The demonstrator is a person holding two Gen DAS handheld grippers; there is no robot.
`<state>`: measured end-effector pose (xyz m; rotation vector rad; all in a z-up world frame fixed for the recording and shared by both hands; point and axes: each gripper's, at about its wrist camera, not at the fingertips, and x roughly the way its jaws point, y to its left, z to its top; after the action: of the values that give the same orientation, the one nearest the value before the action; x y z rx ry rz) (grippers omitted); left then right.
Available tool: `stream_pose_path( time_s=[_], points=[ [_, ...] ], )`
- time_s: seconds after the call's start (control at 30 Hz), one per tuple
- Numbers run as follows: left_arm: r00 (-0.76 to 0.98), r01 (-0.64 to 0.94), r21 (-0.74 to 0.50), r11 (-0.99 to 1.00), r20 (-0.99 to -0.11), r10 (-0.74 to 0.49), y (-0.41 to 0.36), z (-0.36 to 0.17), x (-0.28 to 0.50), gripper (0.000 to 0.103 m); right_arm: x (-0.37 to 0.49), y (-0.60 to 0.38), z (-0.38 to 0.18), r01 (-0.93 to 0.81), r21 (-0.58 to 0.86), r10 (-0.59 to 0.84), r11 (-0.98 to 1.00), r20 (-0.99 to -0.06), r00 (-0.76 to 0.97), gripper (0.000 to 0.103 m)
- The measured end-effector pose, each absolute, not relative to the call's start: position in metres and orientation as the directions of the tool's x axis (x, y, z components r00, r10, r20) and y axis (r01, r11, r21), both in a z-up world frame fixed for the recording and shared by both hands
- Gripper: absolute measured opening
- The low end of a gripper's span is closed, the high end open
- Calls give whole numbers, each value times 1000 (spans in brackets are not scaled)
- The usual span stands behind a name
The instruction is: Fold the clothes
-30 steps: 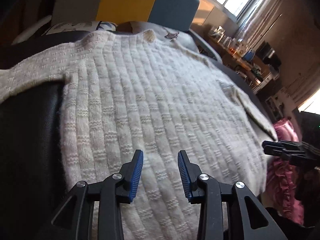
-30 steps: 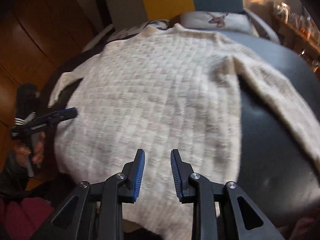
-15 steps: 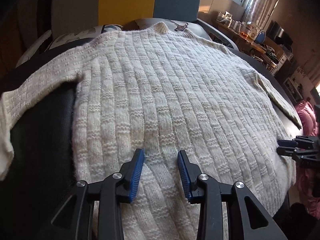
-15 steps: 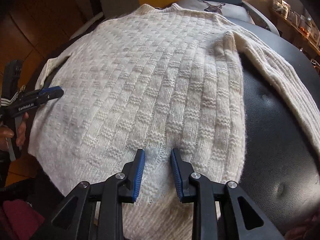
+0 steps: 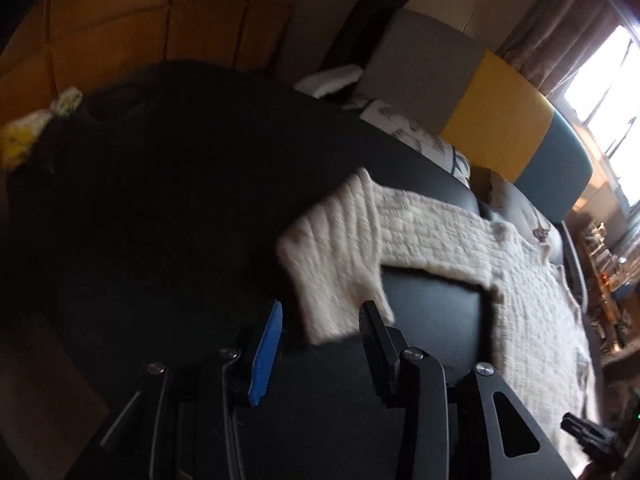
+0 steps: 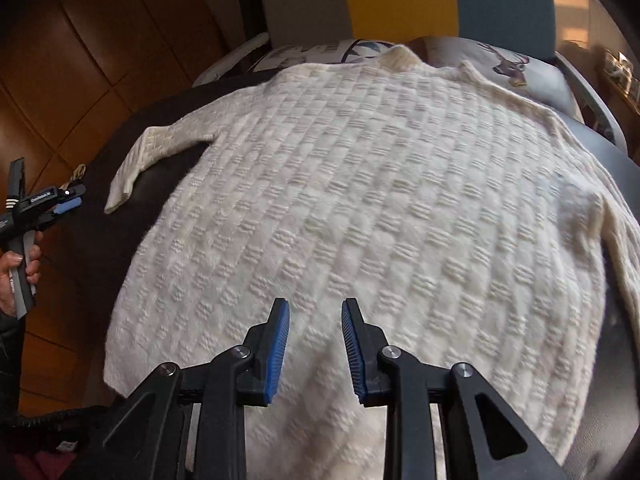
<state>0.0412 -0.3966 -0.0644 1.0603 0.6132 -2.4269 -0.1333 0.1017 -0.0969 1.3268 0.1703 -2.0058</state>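
A cream knitted sweater (image 6: 360, 208) lies spread flat, neck away from me, on a black leather seat (image 5: 432, 320). Its left sleeve (image 6: 148, 152) bends outward, and the cuff (image 5: 336, 276) lies just ahead of my left gripper (image 5: 320, 320). That gripper is open, with the cuff's end between the lines of its fingers and nothing gripped. My right gripper (image 6: 316, 312) hovers open over the lower middle of the sweater, close above the knit. The right sleeve (image 6: 624, 248) trails off the right side. In the right wrist view the left gripper (image 6: 60, 204) shows at the far left, held by a hand (image 6: 16, 276).
Printed pillows (image 6: 500, 64) lie behind the sweater's neck, against a grey, yellow and teal backrest (image 5: 500, 120). Wooden panelling (image 6: 80, 60) stands on the left. A yellowish cloth (image 5: 36, 132) lies at the seat's far left edge. Cluttered shelves (image 5: 608, 280) are on the right.
My left gripper has swung left, from over the sweater's body to the left sleeve cuff. The right gripper has stayed over the lower part of the sweater, and both remain open.
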Motion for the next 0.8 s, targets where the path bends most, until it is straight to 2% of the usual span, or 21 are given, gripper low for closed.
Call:
stream_pose_path(
  time_s=[0.03, 0.13, 0.27, 0.4, 0.53, 0.67, 0.8],
  points=[
    [-629, 507, -168, -845, -743, -229, -394, -59, 41, 47, -136, 90, -99, 620, 277, -497, -734, -841, -213, 27],
    [-644, 356, 22, -934, -719, -262, -370, -64, 28, 47, -142, 62, -103, 613, 292, -521, -734, -822, -231, 27],
    [-613, 155, 173, -973, -755, -232, -340, -94, -2, 47, -141, 43, -117, 602, 215, -452, -769, -848, -275, 30],
    [-561, 113, 144, -983, -807, -183, -343, -118, -26, 49, -130, 42, -119, 635, 154, -442, -757, -837, -323, 32],
    [-531, 140, 80, -987, -835, -143, -350, -130, -40, 65, -134, 44, -120, 635, 186, -464, -750, -832, -304, 33],
    [-528, 224, -19, -974, -843, -105, -362, -140, -43, 66, -134, 48, -122, 627, 214, -490, -749, -815, -308, 33],
    [-519, 255, -20, -967, -847, -119, -363, -140, -46, 64, -128, 47, -122, 635, 187, -489, -749, -804, -339, 33]
  ],
)
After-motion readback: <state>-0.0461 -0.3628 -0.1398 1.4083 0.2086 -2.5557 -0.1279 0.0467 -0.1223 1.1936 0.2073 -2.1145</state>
